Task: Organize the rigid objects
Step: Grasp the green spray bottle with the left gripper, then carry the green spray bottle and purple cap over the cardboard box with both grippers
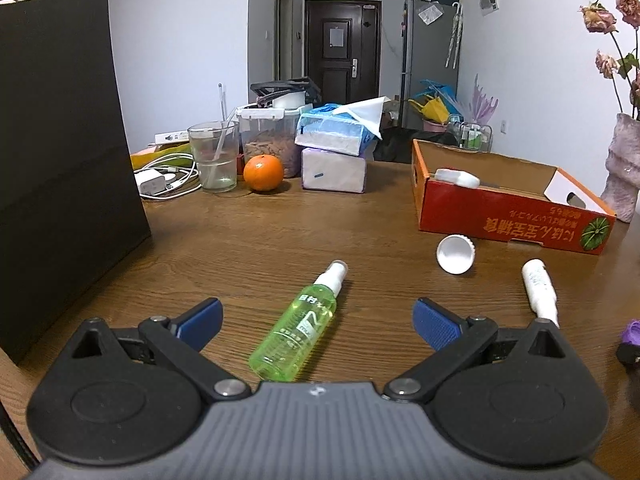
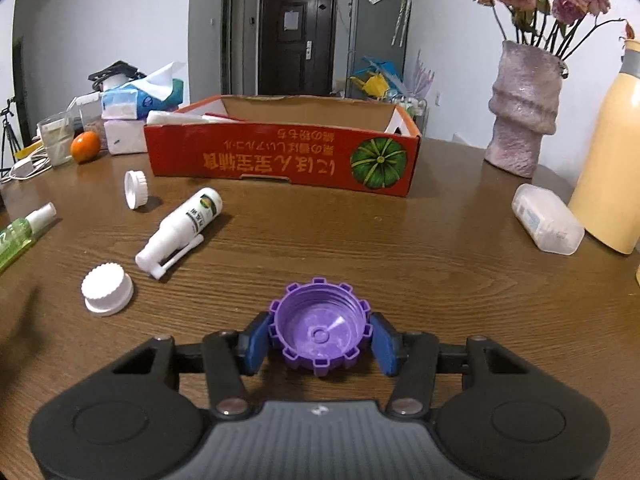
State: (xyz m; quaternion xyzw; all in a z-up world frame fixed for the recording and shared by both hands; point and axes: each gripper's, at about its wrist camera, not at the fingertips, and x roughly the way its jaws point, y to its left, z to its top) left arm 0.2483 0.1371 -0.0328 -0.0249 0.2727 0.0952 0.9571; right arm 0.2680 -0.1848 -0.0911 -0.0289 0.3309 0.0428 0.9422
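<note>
Right wrist view: nearest to me, my right tongs have the purple cap between their blue pads, which sit against its toothed rim on both sides, so I read this as a pinch on the cap while it rests open side up on the tabletop. It looks light, stiff plastic; the teeth should give the pads purchase, but a thin wall like this could pop sideways if squeezed off-centre, so a hold straight across the widest part seems right. Left of it lies a white ribbed cap, beyond that a white spray bottle on its side, then a second white cap tipped on edge. Farther back stands the red cardboard box, the likely place for all of these.

In the left wrist view, my left tongs are spread wide and empty, with the green spray bottle lying on the tabletop between the pads, touching neither. It is smooth, round and probably slippery, part filled and so a little heavier at the base; I would take it across the label-covered middle of the body, not the narrow white nozzle.
</note>
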